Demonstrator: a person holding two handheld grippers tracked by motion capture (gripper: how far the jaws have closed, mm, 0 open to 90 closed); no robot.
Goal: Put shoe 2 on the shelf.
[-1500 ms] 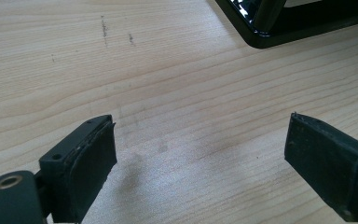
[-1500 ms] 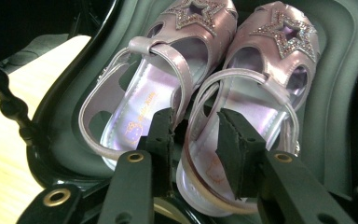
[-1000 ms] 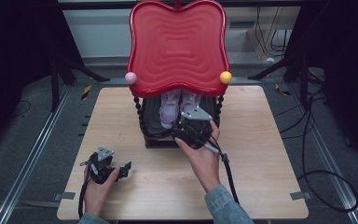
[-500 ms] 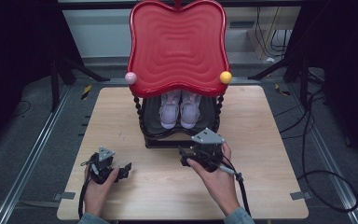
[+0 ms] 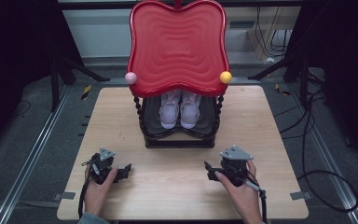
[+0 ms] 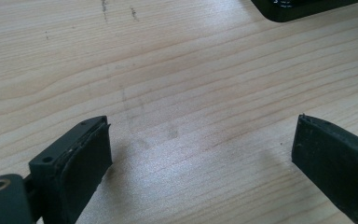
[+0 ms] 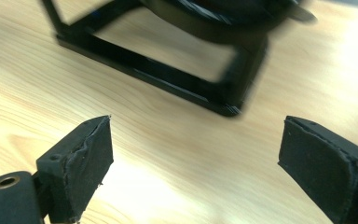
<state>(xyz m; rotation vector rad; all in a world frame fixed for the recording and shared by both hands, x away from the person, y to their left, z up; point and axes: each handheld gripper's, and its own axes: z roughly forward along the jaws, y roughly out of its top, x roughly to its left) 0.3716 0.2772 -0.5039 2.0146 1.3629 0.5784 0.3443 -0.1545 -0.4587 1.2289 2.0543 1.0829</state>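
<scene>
A two-tier stand with a red wavy top shelf (image 5: pixel 178 46) and a black lower shelf (image 5: pixel 179 130) stands at the middle of the wooden table (image 5: pixel 121 116). A pair of white shoes (image 5: pixel 180 109) sits side by side on the lower shelf. Near the front edge at the left, my left gripper (image 5: pixel 123 171) rests on the table, open, with bare wood between its jaws (image 6: pixel 196 154). My right gripper (image 5: pixel 208 169) is held low at the front right, open and empty (image 7: pixel 196 154), looking at the stand's black base (image 7: pixel 168 77).
A pink ball (image 5: pixel 130 77) and a yellow ball (image 5: pixel 225 77) cap the stand's front posts. Cables (image 5: pixel 317 177) trail over the dark floor to the right. Metal rails (image 5: pixel 32 154) run along the table's left side.
My right gripper has pulled back from the shoes on the lower shelf to the table's front right, empty. The shoes stay on the shelf. My left gripper has not moved.
</scene>
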